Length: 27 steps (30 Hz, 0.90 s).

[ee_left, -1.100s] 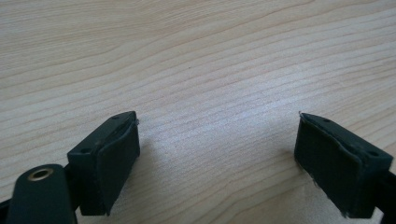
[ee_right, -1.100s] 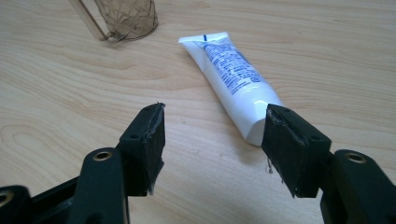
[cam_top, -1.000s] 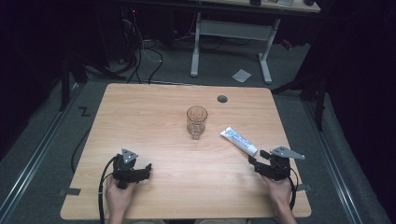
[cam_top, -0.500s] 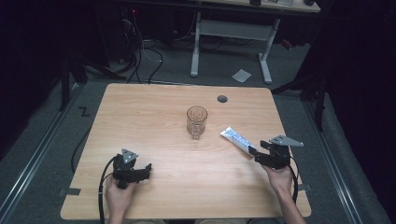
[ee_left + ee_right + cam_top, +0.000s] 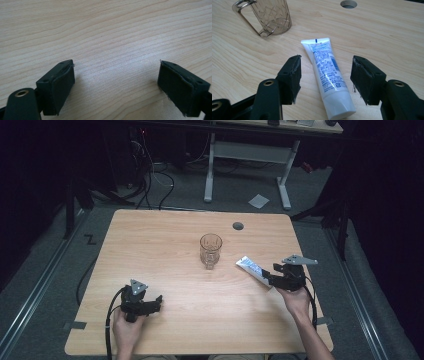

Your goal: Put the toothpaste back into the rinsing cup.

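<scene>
A white toothpaste tube (image 5: 249, 266) with blue print lies flat on the wooden table (image 5: 150, 240), right of a clear glass mug (image 5: 210, 250) that stands upright. My right gripper (image 5: 269, 280) sits at the tube's near cap end. In the right gripper view the tube (image 5: 327, 72) lies between the two pads (image 5: 292, 75) with a gap on each side. The jaws have just been closing but stand open. The mug (image 5: 270, 16) stands beyond at the upper left. My left gripper (image 5: 157, 301) rests open near the front left, over bare wood (image 5: 116, 63).
A round cable hole (image 5: 238, 226) sits in the table behind the mug, also seen as a hole (image 5: 348, 3) at the top of the right gripper view. Beyond the table stand a desk frame (image 5: 210, 170), floor cables and a white sheet (image 5: 258, 200).
My right gripper has moved forward and left to the tube's near end, so the tube now lies between its jaws. The left gripper, mug and tube have stayed put.
</scene>
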### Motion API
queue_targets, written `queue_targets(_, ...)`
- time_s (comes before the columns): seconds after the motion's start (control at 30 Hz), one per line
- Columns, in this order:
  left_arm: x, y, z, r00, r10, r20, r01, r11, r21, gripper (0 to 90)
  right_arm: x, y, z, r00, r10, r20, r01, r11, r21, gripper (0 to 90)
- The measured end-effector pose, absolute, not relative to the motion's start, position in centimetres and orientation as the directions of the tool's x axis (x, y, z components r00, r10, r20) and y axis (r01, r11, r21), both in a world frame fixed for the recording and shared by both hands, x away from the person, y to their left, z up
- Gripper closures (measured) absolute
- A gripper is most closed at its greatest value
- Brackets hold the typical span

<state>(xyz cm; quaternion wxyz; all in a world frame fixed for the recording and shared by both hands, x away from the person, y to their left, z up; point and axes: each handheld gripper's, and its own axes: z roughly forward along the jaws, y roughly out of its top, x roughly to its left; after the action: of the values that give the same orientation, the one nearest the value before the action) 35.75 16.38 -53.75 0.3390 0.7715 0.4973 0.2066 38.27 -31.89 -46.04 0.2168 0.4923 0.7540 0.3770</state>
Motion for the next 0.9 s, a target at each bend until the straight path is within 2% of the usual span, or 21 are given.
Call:
queue_targets(0.5, 35.8, 16.4, -53.7, 0.420, 0.907, -0.019, 0.627, -0.275, 0.729, 14.4, 40.4, -31.5, -45.2, -0.436, 0.898, 0.059, 0.591, 0.236, 0.771, 40.9)
queue_targets(0.9, 35.8, 16.4, -53.7, 0.420, 0.907, -0.019, 0.627, -0.275, 0.729, 14.4, 42.4, -30.5, -45.2, -0.466, 0.884, 0.030, 0.615, 0.299, 0.730, 38.1)
